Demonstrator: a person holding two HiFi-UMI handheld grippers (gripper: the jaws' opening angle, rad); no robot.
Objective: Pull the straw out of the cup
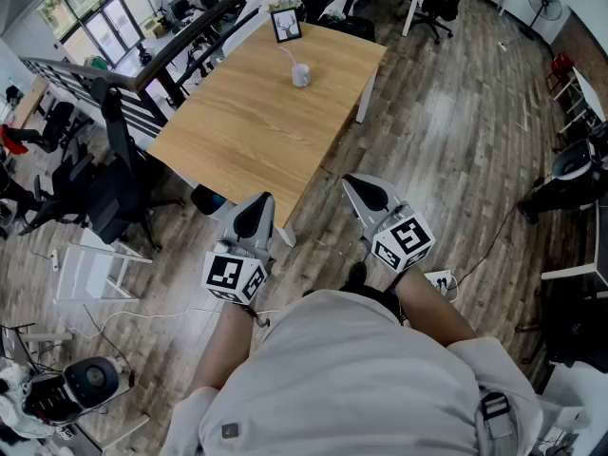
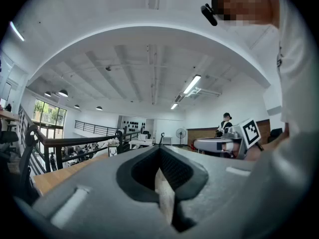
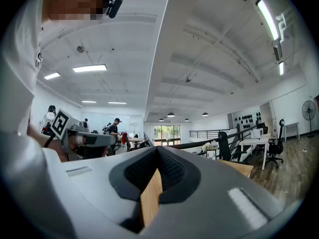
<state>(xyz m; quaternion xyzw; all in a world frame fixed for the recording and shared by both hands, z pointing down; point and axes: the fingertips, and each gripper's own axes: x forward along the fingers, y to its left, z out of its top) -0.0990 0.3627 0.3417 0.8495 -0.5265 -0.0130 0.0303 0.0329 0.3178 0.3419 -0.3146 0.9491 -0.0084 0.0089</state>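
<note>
A small pale cup with a pink straw leaning out of it stands on the far part of the wooden table. Both grippers are held level in front of the person, short of the table's near corner and far from the cup. My left gripper has its jaws together with nothing between them, as the left gripper view also shows. My right gripper is likewise shut and empty. I cannot make out the cup in either gripper view.
A framed picture stands at the table's far edge behind the cup. Black office chairs sit left of the table, next to a dark railing. A power strip lies on the wood floor by the right arm.
</note>
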